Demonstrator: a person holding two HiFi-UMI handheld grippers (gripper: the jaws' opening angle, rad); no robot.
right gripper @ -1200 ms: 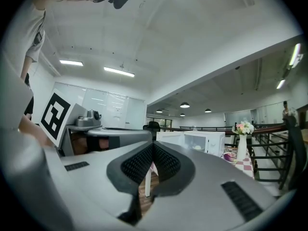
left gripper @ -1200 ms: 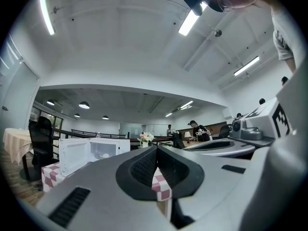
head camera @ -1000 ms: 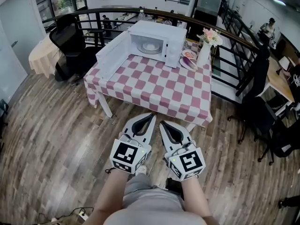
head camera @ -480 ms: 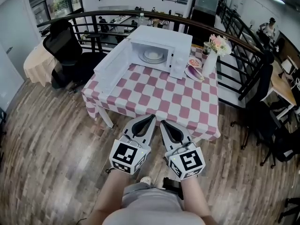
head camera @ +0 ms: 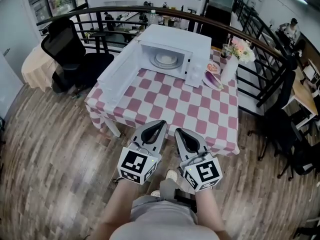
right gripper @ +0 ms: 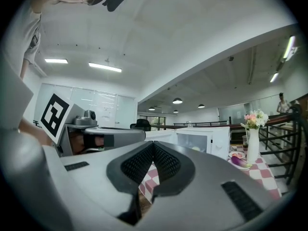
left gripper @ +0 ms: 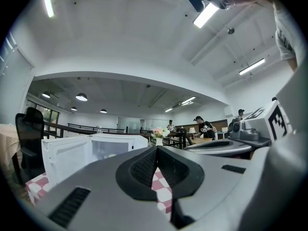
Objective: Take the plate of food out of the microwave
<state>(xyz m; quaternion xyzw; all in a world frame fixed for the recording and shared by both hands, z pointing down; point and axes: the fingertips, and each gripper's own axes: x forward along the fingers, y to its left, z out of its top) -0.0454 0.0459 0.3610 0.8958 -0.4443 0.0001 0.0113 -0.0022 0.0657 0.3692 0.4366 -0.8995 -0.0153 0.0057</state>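
– What are the claws doing?

– Nothing is held. The left claw (head camera: 160, 123) has its jaws pressed together with nothing between them, and the right claw (head camera: 178, 132) beside it is the same. They sit side by side, low and close to the person's body, tips pointing forward.

– And the food?

– Straight ahead of them and well apart. The pale round plate of food (head camera: 166, 59) sits inside the boxy white microwave (head camera: 199, 44), which stands at the far side of the red-and-white checked surface (head camera: 200, 115). The whole depth of that surface lies between the claws and the microwave.

– Which one's closer?

– There's hardly any difference, though I'd say the left lines up a touch better with the opening. But the white microwave door (head camera: 119, 75) hangs open on that side, jutting toward us, so I reckon the right has the freer way in.

– So what's next?

– Step up to the surface, open the jaws and reach in level for the plate's near rim.
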